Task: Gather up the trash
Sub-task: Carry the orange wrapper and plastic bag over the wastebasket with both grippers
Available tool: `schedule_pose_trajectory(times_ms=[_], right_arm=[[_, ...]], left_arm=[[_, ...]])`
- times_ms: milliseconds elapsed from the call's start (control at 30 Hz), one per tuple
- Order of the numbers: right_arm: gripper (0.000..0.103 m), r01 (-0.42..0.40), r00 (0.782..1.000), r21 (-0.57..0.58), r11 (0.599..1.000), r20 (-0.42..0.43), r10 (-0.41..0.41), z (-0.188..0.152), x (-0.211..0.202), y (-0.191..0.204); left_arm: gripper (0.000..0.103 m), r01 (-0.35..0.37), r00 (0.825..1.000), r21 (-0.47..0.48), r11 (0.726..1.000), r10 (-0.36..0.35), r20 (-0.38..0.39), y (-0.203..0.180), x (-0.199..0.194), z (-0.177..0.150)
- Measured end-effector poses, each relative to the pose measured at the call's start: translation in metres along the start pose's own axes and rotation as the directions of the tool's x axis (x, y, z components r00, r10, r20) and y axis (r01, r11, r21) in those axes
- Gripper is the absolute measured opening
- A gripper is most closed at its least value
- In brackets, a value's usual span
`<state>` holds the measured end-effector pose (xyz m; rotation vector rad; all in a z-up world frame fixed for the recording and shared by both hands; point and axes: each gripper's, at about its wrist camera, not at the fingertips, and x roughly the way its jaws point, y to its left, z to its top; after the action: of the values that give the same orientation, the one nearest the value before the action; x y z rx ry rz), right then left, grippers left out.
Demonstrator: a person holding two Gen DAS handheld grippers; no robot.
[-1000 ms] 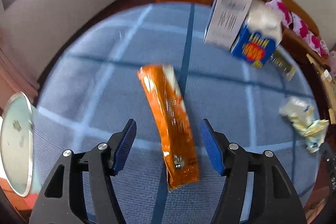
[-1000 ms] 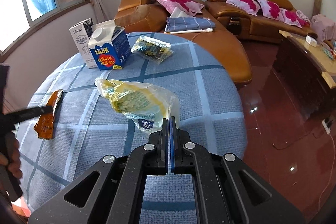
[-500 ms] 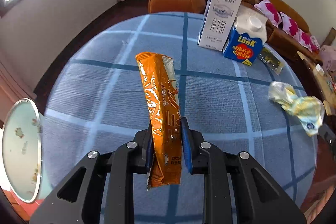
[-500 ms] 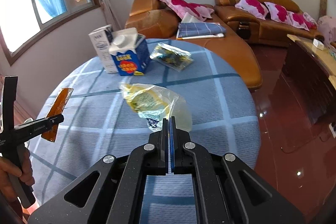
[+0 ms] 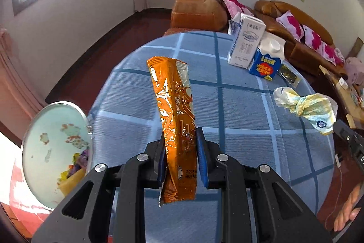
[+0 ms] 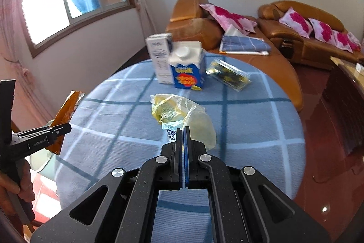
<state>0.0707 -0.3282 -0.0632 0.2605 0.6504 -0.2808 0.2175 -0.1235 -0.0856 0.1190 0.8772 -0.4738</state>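
We see the left gripper (image 5: 179, 156) pinching an orange wrapper (image 5: 175, 120) low on its length; a second ago the wrapper lay flat on the round table (image 5: 238, 129) between spread jaws, which have since closed on it, and it now hangs clear of the blue checked cloth, upright in front of the camera. The right gripper (image 6: 183, 145), its jaws pressed together on the edge of a crumpled yellow plastic bag (image 6: 175, 111), has likewise raised that bag off the cloth near the table's right edge. Both pieces of trash are thus in hand and airborne. An open bin (image 5: 52, 152) with a pale liner, already holding some coloured scraps, stands just off the table's left edge, close to the left gripper; we judge it the likely destination for both items. Still on the table, toward its far edge, remain a white carton (image 5: 246, 44), a blue carton (image 5: 266, 60) touching it, and a small clear packet (image 6: 228, 78) beside them, so the collection is only partly done.
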Motion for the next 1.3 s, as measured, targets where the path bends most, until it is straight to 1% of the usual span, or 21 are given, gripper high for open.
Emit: schedule_pose_trajectory(times_ms=[133,233,333,400,533,667,833,1033,1300], right_arm=[[0.002,-0.043,0.999,-0.035,0.998,0.013,0.043,0.007,-0.002,0.022],[0.002,-0.082,0.997,-0.06,0.995,0.013,0.082,0.011,0.001,0.042],[0.002,-0.123,0.992,-0.086,0.989,0.002,0.123,0.012,0.008,0.063],[0.002,-0.156,0.988,-0.106,0.982,-0.009,0.156,0.011,0.013,0.081],[0.002,-0.215,0.977,-0.135,0.967,-0.026,0.213,0.01,0.02,0.11],[0.002,-0.27,0.963,-0.166,0.948,-0.046,0.266,0.007,0.025,0.139],[0.002,-0.318,0.948,-0.203,0.926,-0.074,0.31,0.002,0.028,0.171],[0.002,-0.357,0.934,-0.238,0.903,-0.101,0.342,-0.003,0.03,0.2],[0.002,-0.386,0.923,-0.277,0.88,-0.12,0.367,-0.004,0.034,0.232]], left_arm=[[0.023,-0.042,0.999,-0.005,0.999,0.042,0.022,0.019,-0.017,-0.003],[0.023,-0.067,0.998,-0.024,0.997,0.067,0.022,0.033,-0.024,-0.007],[0.023,-0.109,0.994,-0.044,0.993,0.11,0.019,0.053,-0.031,-0.015],[0.023,-0.148,0.989,-0.051,0.988,0.149,0.018,0.065,-0.036,-0.02],[0.023,-0.227,0.973,-0.076,0.971,0.228,0.01,0.092,-0.044,-0.032],[0.023,-0.273,0.962,-0.106,0.956,0.273,-0.01,0.116,-0.048,-0.044],[0.023,-0.316,0.949,-0.143,0.938,0.315,-0.033,0.143,-0.054,-0.057],[0.023,-0.338,0.941,-0.162,0.927,0.335,-0.045,0.158,-0.056,-0.066],[0.023,-0.341,0.94,-0.188,0.921,0.337,-0.057,0.174,-0.054,-0.071]])
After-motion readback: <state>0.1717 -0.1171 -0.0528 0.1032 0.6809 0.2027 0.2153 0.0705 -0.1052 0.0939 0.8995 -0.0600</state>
